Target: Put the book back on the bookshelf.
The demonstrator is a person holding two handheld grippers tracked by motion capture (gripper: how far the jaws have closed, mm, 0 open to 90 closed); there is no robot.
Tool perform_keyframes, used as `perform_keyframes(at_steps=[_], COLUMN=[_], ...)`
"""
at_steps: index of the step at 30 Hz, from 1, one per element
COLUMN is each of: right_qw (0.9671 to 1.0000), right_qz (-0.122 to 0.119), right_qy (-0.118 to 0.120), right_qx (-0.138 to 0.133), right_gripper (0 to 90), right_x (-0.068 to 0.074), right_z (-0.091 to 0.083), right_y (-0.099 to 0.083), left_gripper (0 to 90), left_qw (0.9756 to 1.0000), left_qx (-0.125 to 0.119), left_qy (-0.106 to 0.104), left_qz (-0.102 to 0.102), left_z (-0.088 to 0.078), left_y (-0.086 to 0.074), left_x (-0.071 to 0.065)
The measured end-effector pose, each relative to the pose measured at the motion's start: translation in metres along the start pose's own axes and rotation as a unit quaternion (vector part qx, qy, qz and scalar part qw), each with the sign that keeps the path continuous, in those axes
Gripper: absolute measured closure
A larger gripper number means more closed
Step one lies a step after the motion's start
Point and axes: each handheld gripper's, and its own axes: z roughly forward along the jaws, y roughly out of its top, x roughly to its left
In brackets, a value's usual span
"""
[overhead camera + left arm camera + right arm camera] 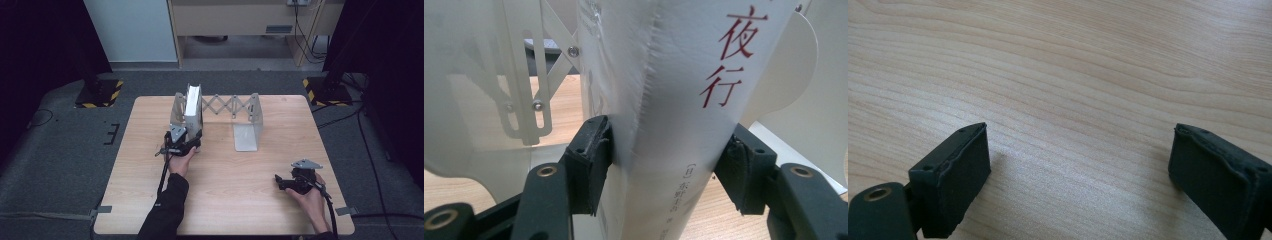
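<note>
A white book (193,106) stands upright on its edge against the left end plate of a metal expandable book rack (230,106) at the back of the table. Red and dark characters run down the book's spine (684,100). My left gripper (191,143) is shut on the lower part of the book, one black pad (591,160) pressed on each side of it. My right gripper (279,181) rests low over the bare wood near the front right, open, with nothing between its pads (955,185).
The rack's right end plate (254,112) and its flat base (246,139) stand apart from the book, joined by a scissor lattice. The wooden table (225,200) has bare room in front. Black stands sit on the floor beyond the far corners.
</note>
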Motion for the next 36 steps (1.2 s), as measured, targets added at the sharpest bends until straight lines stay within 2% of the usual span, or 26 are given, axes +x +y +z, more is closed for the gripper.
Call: perform_keyframes(at_steps=[2, 5, 8, 11, 15, 18, 23, 29, 32, 36], right_qw=[1.0, 1.0, 1.0, 1.0, 1.0, 1.0, 1.0, 1.0, 1.0, 1.0], right_qz=[0.001, 0.001, 0.001, 0.001, 0.0, -0.001, -0.001, 0.0, 0.002, 0.005], right_qy=[0.0, 0.0, 0.0, 0.0, 0.0, 0.0, 0.0, 0.0, -0.001, -0.003], right_qx=[0.0, 0.0, 0.0, 0.0, 0.0, 0.0, 0.001, 0.001, -0.001, -0.006], right_gripper=[9.9, 9.9, 9.9, 9.9, 9.9, 9.8, 9.8, 9.9, 11.1, 17.7], right_x=[0.0, 0.0, 0.0, 0.0, 0.0, 0.0, 0.0, 0.0, 0.0, -0.001], right_z=[0.0, 0.0, 0.0, 0.0, 0.0, 0.0, 0.0, 0.0, 0.0, -0.002], right_y=[0.0, 0.0, 0.0, 0.0, 0.0, 0.0, 0.0, 0.0, 0.0, -0.001], left_gripper=[40.4, 36.3, 35.2, 33.2, 31.2, 30.1, 27.3, 23.3, 22.1, 20.8], left_qw=[0.9999, 0.9997, 0.9995, 0.999, 0.9981, 0.9973, 0.9942, 0.9893, 0.9876, 0.9855], left_qx=[0.009, 0.019, 0.01, 0.02, 0.032, 0.049, 0.083, 0.129, 0.147, 0.165], left_qy=[-0.005, -0.014, -0.029, -0.038, -0.052, -0.055, -0.067, -0.067, -0.054, -0.038], left_qz=[-0.004, 0.006, -0.009, -0.007, -0.004, -0.002, -0.012, -0.008, 0.004, 0.014], left_z=[-0.005, -0.015, -0.03, -0.042, -0.058, -0.069, -0.083, -0.096, -0.103, -0.108], left_y=[0.002, 0.004, 0.005, 0.004, -0.003, -0.01, -0.025, -0.042, -0.049, -0.057], left_x=[0.0, -0.001, 0.001, 0.003, 0.007, 0.009, 0.013, 0.02, 0.026, 0.036])
